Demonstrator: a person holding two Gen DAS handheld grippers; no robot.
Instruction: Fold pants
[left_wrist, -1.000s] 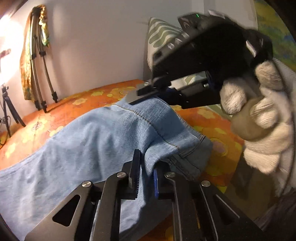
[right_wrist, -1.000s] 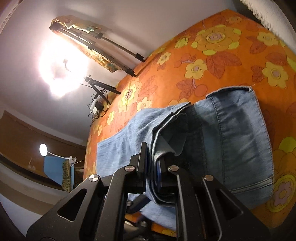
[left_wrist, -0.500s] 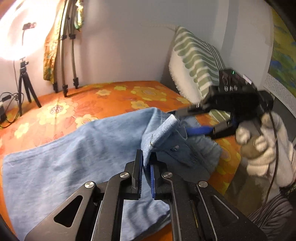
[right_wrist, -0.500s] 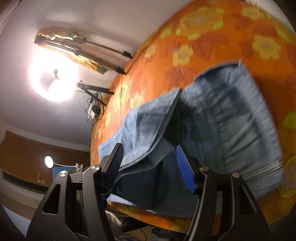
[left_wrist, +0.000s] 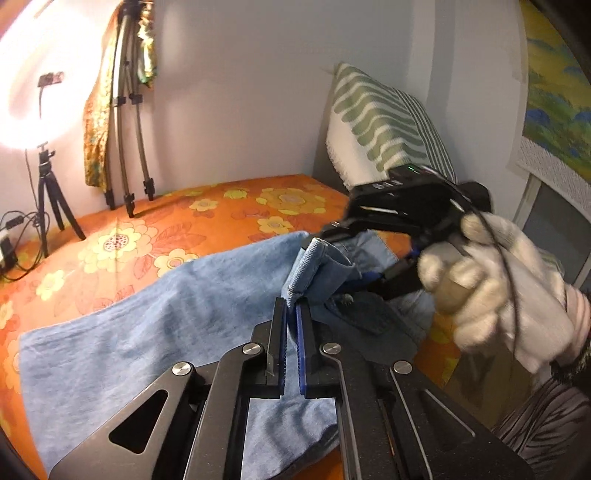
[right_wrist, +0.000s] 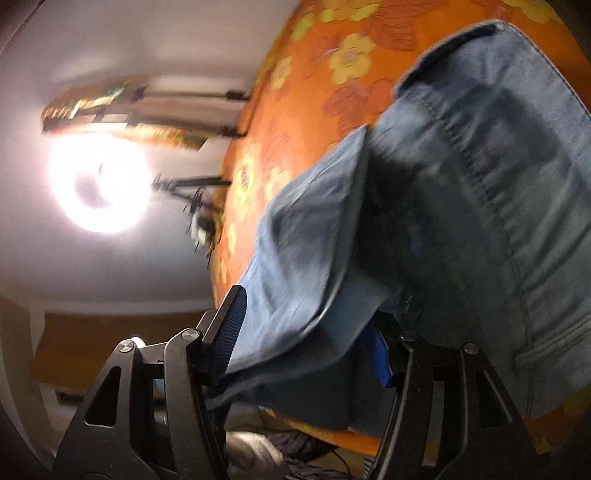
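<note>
The jeans lie spread across the bed, on its orange flowered cover, with the legs running off to the left in the left wrist view. The left tool is closed on a raised fold of denim at the waist end; the cloth stands up between its jaws and peaks just beyond them. The right tool stands wide open, one finger on either side of a loose denim flap, gripping nothing. In the left wrist view the same right tool reaches in from the right, held by a white-gloved hand, its tips touching or just beside the same lifted fold.

A striped pillow leans against the wall at the head of the bed, behind the right tool. A ring light on a small tripod and a taller folded tripod stand at the far edge, well apart from the jeans. The right wrist view is motion-blurred; seam detail there is unclear. The right tool and its glove block part of the waistband from the left view.
</note>
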